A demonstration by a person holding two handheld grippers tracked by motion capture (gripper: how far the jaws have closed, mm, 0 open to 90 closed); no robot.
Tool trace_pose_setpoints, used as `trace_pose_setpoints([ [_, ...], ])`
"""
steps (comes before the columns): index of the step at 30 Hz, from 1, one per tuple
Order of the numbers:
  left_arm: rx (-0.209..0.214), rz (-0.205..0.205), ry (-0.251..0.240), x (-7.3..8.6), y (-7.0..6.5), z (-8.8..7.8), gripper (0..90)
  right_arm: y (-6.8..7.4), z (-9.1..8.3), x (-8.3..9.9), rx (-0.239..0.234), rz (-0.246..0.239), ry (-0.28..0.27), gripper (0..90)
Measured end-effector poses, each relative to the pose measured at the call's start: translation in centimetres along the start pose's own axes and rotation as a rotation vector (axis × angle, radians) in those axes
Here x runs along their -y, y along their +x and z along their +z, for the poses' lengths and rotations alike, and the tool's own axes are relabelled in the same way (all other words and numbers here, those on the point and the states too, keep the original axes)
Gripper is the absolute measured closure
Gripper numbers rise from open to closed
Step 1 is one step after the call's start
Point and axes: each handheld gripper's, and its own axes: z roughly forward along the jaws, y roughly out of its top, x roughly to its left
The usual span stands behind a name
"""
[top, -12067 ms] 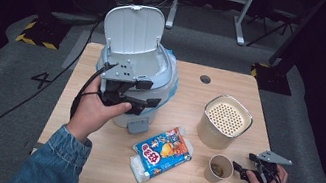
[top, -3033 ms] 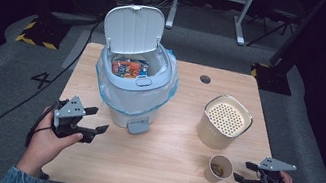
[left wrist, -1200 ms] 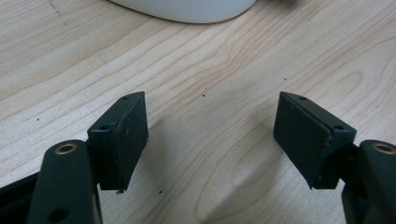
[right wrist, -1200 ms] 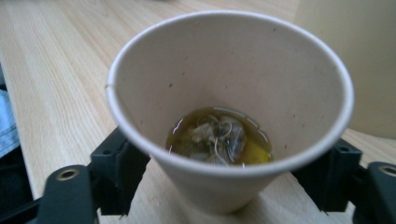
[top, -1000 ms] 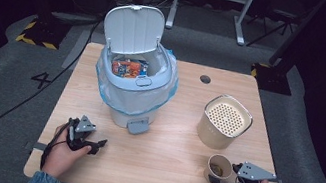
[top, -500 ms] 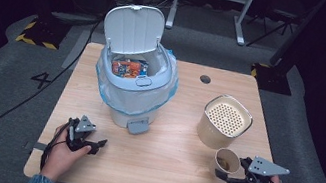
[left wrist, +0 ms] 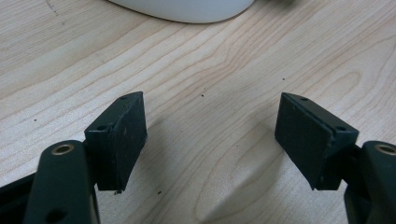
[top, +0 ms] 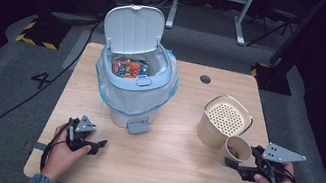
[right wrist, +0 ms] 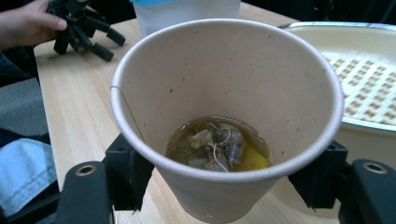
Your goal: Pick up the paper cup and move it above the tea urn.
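A paper cup (top: 237, 150) holding a wet tea bag (right wrist: 215, 144) and some yellowish liquid sits between the jaws of my right gripper (top: 246, 161), which is shut on the cup's sides (right wrist: 229, 182). The cup is right beside the cream container (top: 224, 121) with a perforated top. My left gripper (top: 96, 145) rests near the table's front left edge, jaws wide open over bare wood (left wrist: 210, 135). A white pedal bin (top: 135, 81) stands with its lid up, and a snack packet (top: 127, 67) lies inside it.
The wooden table (top: 172, 169) has a dark round cable hole (top: 205, 79) at the back. The bin's base (left wrist: 187, 7) lies just ahead of my left jaws. A dark cable (top: 16, 106) trails off the left side onto the grey floor.
My right gripper has carried the paper cup back and slightly right, closer to the cream container. The left gripper has stayed where it was.
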Motion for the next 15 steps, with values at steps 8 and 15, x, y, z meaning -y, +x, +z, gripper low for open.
trace_pose_setpoints([
  [8,0.000,-0.001,0.000,0.0,0.0,0.0,25.1,-0.5,-0.8,-2.2,0.034,0.000,-0.006,31.7],
  [15,-0.001,0.003,0.000,0.0,0.0,0.0,25.1,-1.3,-1.3,-3.7,0.066,0.007,-0.006,31.7],
])
